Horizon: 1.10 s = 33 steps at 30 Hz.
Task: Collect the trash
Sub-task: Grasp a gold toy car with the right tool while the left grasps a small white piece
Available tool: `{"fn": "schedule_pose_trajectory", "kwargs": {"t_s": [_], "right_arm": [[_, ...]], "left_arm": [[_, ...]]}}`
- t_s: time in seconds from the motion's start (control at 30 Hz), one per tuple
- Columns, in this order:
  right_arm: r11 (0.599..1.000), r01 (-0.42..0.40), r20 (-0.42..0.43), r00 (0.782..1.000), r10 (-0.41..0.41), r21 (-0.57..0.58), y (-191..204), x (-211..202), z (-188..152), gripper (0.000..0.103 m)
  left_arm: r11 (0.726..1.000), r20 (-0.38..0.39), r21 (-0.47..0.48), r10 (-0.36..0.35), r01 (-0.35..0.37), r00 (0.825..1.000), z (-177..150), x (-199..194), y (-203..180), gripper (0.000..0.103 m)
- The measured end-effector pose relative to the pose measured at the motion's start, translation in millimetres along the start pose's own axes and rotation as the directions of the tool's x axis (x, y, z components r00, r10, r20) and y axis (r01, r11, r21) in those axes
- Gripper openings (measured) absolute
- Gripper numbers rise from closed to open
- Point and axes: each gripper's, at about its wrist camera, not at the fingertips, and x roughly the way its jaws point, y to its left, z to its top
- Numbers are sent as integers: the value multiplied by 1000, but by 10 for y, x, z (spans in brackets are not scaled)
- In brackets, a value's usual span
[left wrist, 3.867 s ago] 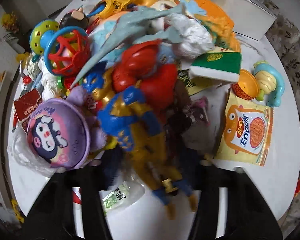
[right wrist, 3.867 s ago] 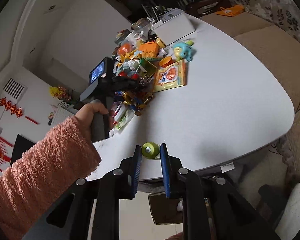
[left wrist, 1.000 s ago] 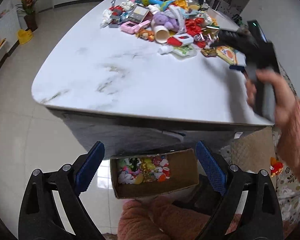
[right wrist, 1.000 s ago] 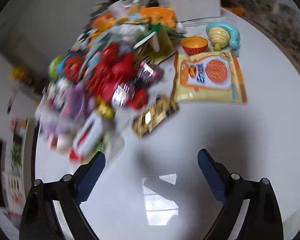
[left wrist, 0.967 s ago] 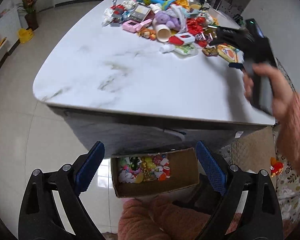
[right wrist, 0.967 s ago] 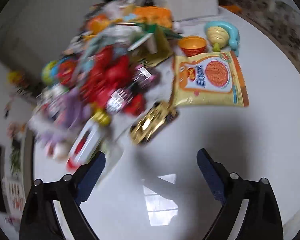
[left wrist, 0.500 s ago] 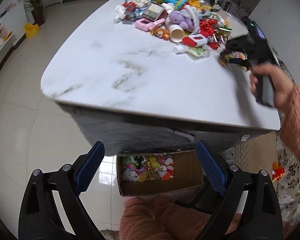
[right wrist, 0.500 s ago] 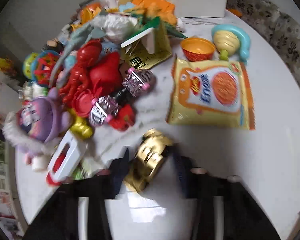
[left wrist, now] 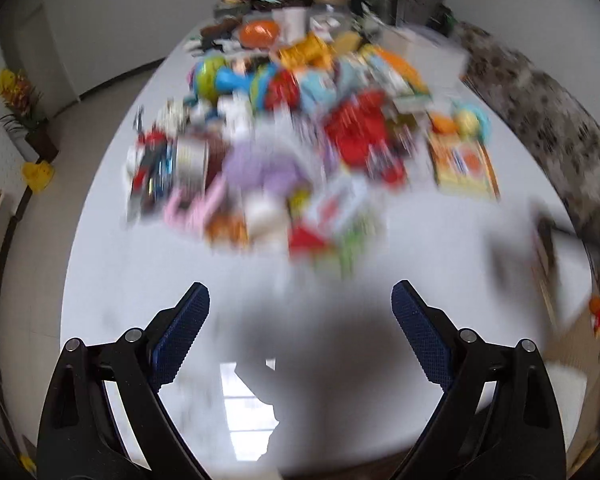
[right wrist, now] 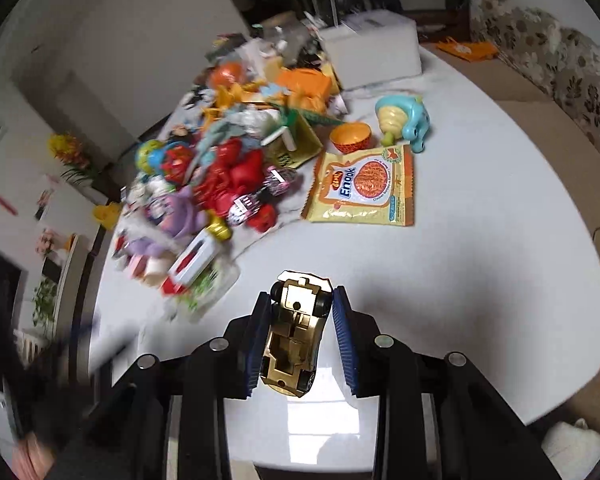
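Note:
My right gripper [right wrist: 300, 304] is shut on a gold toy car [right wrist: 296, 336] and holds it above the white table [right wrist: 480, 280], near its front edge. A heap of toys and wrappers [right wrist: 220, 176] lies beyond it on the left, with a yellow snack packet [right wrist: 362, 192] to the right of the heap. My left gripper [left wrist: 300, 312] is open and empty above the near part of the table [left wrist: 112, 264]. The left wrist view is blurred; the heap [left wrist: 300, 136] shows ahead of the fingers.
A white box [right wrist: 372, 48] stands at the back of the table. An orange bowl [right wrist: 350, 136] and a teal toy [right wrist: 404, 120] lie behind the packet. A floral sofa [right wrist: 560, 64] runs along the right.
My right gripper closed on the gold car and lifted it off the table. My left gripper swung up from the cardboard box on the floor to above the table.

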Motion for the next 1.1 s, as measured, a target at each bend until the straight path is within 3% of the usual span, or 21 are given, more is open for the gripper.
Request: {"fn": "schedule_pose_trajectory", "kwargs": {"t_s": [0.13,0.2,0.23,0.27,0.33,0.37,0.43,0.47,0.53,0.6,0.7,0.77,0.83,0.97,1.1], "right_arm": [[999,-32,-5,999,32,1,-9,-224,-217,32],[999,-39,-14,999,39,10,-48,-264,-306,32],[999,-37,-21,999,38,15,-63,-280,-351,32],[999,-37,-25,999,38,29,-96,-304,-403,32],[998,-40,-27,999,41,48,-151,-331,-450,31],[998,-37,-24,999,38,54,-176,-352,-466,29],[997,-49,-19,999,50,66,-204,-386,-470,28],[996,-58,-12,998,58,64,-194,-401,-458,22],[996,-72,-14,997,73,47,-159,-381,-414,13],[997,-71,-17,997,72,34,-128,-313,-355,13],[998,-52,-25,998,53,31,-136,-227,-297,26],[1000,-8,1,1000,8,-10,-131,-269,-281,52],[997,61,24,998,-60,-50,-166,-327,-284,68],[991,137,-21,990,-137,2,-505,-283,-348,70],[987,155,-82,985,-151,41,-671,-64,-409,70]], "left_arm": [[999,21,-19,49,-49,999,630,285,22,87],[994,13,38,104,-105,994,786,425,-69,50],[994,-41,62,93,-90,995,840,558,-93,20],[996,-76,55,77,-73,994,861,631,-75,20],[998,-56,37,42,-40,998,901,582,-35,16],[1000,-57,25,16,-15,998,898,545,-8,2],[998,-13,-19,-63,63,998,898,321,91,1],[996,0,-22,-87,87,996,897,236,121,1],[993,33,-26,-116,117,993,885,24,191,1],[988,79,-33,-148,151,986,876,-226,288,1],[976,142,-67,-196,207,970,921,-531,421,1],[966,179,-68,-234,250,956,876,-834,505,1],[959,210,-29,-269,281,940,756,-1115,486,1],[957,222,50,-289,286,931,364,-1479,357,1],[944,181,41,-328,327,927,-59,-1540,282,1]]}}
